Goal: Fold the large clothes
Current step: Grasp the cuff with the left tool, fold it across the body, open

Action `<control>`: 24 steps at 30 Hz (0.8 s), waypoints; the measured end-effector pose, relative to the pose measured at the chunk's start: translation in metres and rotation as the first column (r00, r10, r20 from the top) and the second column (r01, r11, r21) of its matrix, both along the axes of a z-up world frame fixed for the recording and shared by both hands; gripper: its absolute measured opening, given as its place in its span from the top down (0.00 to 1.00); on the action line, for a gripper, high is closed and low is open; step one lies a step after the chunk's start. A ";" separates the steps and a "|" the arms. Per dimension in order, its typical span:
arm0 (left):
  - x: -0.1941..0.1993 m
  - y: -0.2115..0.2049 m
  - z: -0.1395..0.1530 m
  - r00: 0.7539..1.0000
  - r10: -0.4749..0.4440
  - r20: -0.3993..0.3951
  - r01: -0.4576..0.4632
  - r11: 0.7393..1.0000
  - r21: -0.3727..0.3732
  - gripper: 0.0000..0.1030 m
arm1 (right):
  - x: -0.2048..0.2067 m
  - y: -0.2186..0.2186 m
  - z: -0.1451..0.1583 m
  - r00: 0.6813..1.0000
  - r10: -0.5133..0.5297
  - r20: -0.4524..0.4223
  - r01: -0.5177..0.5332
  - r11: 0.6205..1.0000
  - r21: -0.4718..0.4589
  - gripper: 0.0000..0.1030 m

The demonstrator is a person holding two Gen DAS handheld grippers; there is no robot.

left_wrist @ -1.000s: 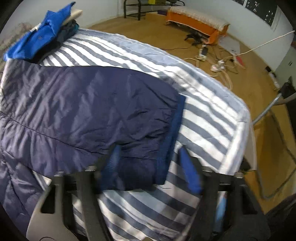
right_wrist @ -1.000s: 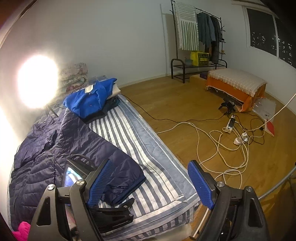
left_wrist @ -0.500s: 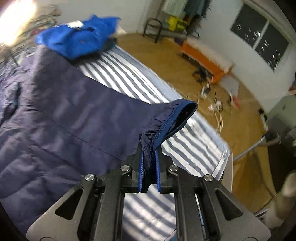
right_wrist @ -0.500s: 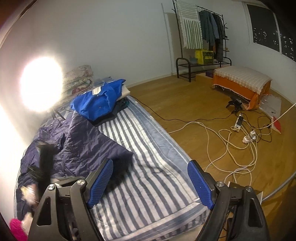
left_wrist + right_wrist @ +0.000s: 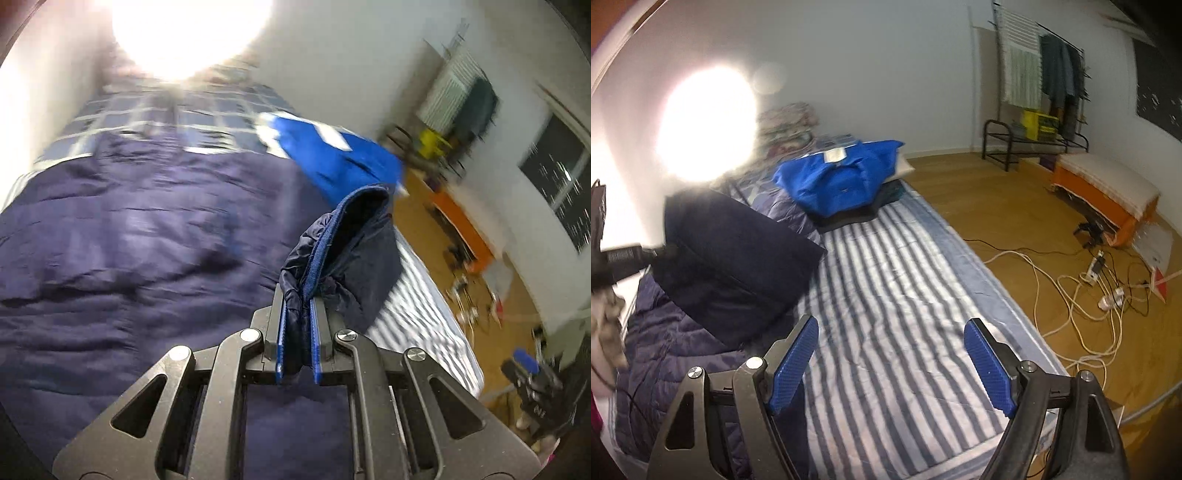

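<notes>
Left hand-held gripper (image 5: 297, 338): clamped on the navy jacket's (image 5: 129, 240) sleeve cuff (image 5: 354, 229), lifted.
Right hand-held gripper (image 5: 890, 365): wide apart, empty.
Progress: first sleeve fold begun; body unfolded.

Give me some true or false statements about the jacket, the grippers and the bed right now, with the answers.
1. The left hand-held gripper is shut on the navy jacket's sleeve cuff. True.
2. The right hand-held gripper holds the blue garment. False: its jaws are open and hold nothing, and the blue garment lies at the bed's far end.
3. The striped mattress cover is red and white. False: blue-grey and white.
4. White cables lie on the wooden floor. True.
</notes>
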State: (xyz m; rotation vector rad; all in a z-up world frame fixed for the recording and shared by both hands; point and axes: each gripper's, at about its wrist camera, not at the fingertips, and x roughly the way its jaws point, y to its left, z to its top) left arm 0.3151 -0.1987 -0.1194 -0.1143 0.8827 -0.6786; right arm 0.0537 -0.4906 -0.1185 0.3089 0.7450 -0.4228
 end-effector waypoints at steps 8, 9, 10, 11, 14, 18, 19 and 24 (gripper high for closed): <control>0.096 0.114 -0.034 0.957 0.291 -0.025 -0.291 0.957 -0.007 0.92 | 0.027 0.048 -0.001 0.993 0.119 -0.020 -0.120 0.992 -0.050 0.19; 0.106 0.124 -0.039 0.946 0.322 -0.026 -0.322 0.947 -0.004 0.92 | 0.029 0.053 -0.001 0.991 0.131 -0.022 -0.132 0.989 -0.059 0.19; 0.118 0.135 -0.046 0.936 0.352 -0.030 -0.352 0.936 -0.001 0.92 | 0.032 0.058 -0.001 0.989 0.146 -0.025 -0.147 0.987 -0.065 0.19; 0.129 0.145 -0.053 0.924 0.382 -0.035 -0.382 0.924 0.007 0.92 | 0.035 0.062 -0.001 0.987 0.158 -0.027 -0.160 0.985 -0.067 0.19; 0.154 0.166 -0.078 0.897 0.438 -0.063 -0.437 0.899 0.027 0.92 | 0.041 0.075 -0.002 0.980 0.196 -0.034 -0.198 0.978 -0.071 0.19; 0.169 0.182 -0.102 0.883 0.464 -0.070 -0.462 0.886 0.044 0.92 | 0.050 0.089 -0.004 0.970 0.236 -0.058 -0.241 0.966 -0.094 0.20; 0.172 0.187 -0.106 0.881 0.467 -0.077 -0.466 0.884 0.030 0.92 | 0.053 0.092 -0.005 0.967 0.245 -0.066 -0.251 0.963 -0.101 0.20; 0.182 0.220 -0.109 0.855 0.514 -0.067 -0.518 0.851 -0.084 0.92 | 0.058 0.100 -0.009 0.960 0.265 -0.086 -0.273 0.956 -0.104 0.20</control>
